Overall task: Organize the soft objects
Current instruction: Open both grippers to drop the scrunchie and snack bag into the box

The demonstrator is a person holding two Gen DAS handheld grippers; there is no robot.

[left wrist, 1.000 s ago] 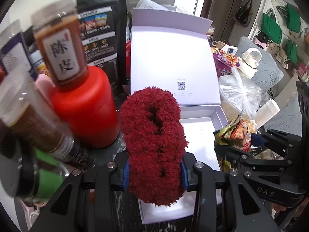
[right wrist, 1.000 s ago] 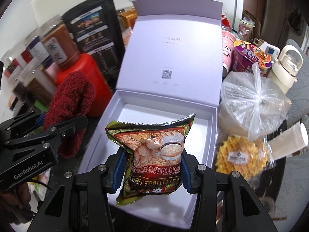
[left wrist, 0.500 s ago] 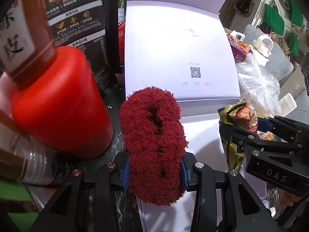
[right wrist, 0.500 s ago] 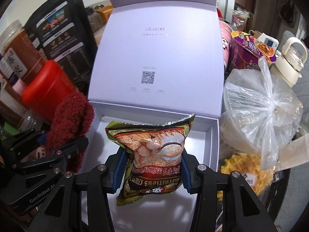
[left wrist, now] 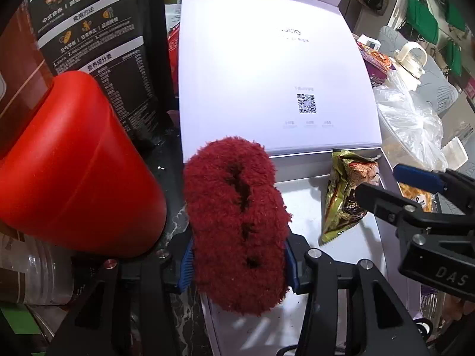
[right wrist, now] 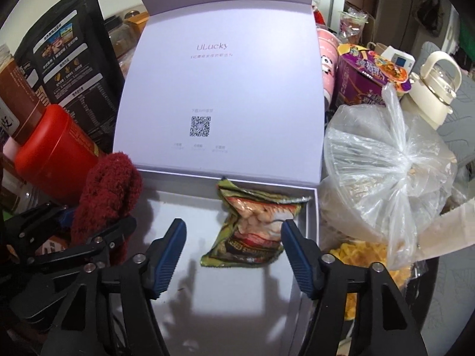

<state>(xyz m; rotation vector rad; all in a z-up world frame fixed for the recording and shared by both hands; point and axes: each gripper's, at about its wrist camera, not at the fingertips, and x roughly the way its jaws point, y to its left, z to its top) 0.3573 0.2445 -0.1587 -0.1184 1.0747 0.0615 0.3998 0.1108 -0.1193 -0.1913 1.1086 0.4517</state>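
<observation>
The left gripper (left wrist: 237,262) is opening, its blue pads still against the fuzzy dark-red knitted bundle (left wrist: 236,222), held over the left edge of the open lilac cardboard box (right wrist: 311,237); the right gripper (right wrist: 233,255) is opening, fingers apart, clear of the green foil snack packet (right wrist: 252,231) lying on the box floor by the far wall; a red plastic canister (left wrist: 74,178) crowds the left side; a knotted clear plastic bag (right wrist: 386,163) presses the right.

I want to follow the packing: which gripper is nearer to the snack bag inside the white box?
Right. The right gripper has the snack bag lying between its opening jaws in the white box. The left gripper, opening around the red fluffy item, is at the box's left edge.
</observation>
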